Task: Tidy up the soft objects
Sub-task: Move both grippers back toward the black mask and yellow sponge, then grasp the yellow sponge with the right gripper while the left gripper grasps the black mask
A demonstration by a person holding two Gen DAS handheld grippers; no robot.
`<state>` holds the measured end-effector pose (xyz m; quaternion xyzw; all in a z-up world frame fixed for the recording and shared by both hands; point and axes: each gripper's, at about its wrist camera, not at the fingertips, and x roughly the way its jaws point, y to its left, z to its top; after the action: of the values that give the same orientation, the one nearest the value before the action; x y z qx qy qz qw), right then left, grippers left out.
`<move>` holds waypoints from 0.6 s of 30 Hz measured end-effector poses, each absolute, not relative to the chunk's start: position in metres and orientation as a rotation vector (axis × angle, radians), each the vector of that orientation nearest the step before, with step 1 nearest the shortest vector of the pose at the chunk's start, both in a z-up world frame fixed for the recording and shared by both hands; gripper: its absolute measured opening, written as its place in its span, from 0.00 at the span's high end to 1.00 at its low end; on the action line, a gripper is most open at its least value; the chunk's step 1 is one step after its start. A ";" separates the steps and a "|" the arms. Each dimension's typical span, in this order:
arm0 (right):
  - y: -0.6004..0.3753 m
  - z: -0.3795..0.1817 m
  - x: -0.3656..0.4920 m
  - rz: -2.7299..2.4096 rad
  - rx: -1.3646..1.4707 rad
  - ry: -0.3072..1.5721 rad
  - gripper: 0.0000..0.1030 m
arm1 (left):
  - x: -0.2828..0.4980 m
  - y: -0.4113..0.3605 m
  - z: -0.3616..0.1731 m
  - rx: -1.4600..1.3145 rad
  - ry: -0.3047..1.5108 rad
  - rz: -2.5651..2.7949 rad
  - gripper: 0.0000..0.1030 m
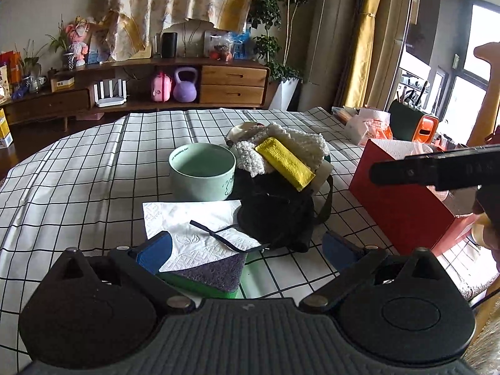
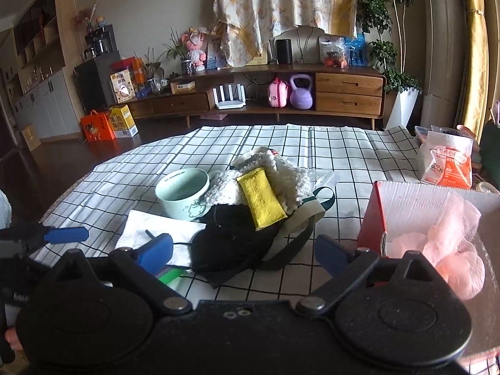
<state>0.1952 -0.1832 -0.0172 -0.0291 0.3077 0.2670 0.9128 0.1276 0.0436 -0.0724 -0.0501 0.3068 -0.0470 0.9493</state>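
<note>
Between the spread blue pads of my left gripper (image 1: 247, 250) lies the green-and-purple sponge (image 1: 215, 276), half under a white paper napkin (image 1: 190, 228), with a thin black strap across the napkin. Both jaws on that side stand wide and hold nothing. My right gripper (image 2: 243, 251) is just as wide and empty, hovering low over the checked tablecloth (image 2: 343, 153). Straight ahead of it, a little left of centre, sits the black soft pouch (image 2: 231, 234), and on top of the heap behind it the yellow sponge (image 2: 261, 201) lies with its long axis running away from me and slightly leftward. White knitted cloths (image 2: 281, 175) bunch under and beside it, and the mint-green cup (image 2: 182, 193) touches the heap on its left. To my right stands the red box (image 2: 373, 222), already holding pink puffs (image 2: 450, 250). I judge the right hand nearer the box and the left nearer the purple-topped sponge, so the left would close across that sponge's short side.
</note>
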 end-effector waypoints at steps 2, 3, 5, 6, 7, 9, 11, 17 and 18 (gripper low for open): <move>-0.179 -0.021 0.207 0.558 -0.070 0.642 0.10 | 0.132 0.036 -0.078 -0.077 0.622 -0.105 0.00; -0.177 -0.022 0.211 0.562 -0.077 0.647 0.12 | 0.135 0.032 -0.080 -0.059 0.621 -0.112 0.00; -0.171 -0.026 0.223 0.564 -0.094 0.652 0.14 | 0.143 0.021 -0.085 -0.013 0.614 -0.130 0.00; -0.169 -0.027 0.228 0.566 -0.098 0.654 0.15 | 0.146 0.016 -0.086 0.001 0.612 -0.140 0.00; -0.166 -0.029 0.234 0.568 -0.102 0.660 0.17 | 0.150 0.012 -0.088 0.009 0.610 -0.155 0.00; -0.160 -0.033 0.248 0.577 -0.113 0.673 0.21 | 0.160 0.004 -0.092 0.022 0.609 -0.174 0.00; -0.154 -0.037 0.259 0.572 -0.136 0.679 0.21 | 0.170 -0.004 -0.097 0.034 0.613 -0.177 0.00; -0.140 -0.049 0.287 0.585 -0.179 0.700 0.26 | 0.200 -0.023 -0.113 0.076 0.627 -0.192 0.00; -0.137 -0.051 0.292 0.591 -0.185 0.703 0.27 | 0.204 -0.025 -0.116 0.080 0.633 -0.193 0.00</move>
<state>0.2915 -0.1374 -0.0511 -0.0890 0.3387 0.2846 0.8924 0.2039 -0.0248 -0.1160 0.0393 0.3108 -0.0950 0.9449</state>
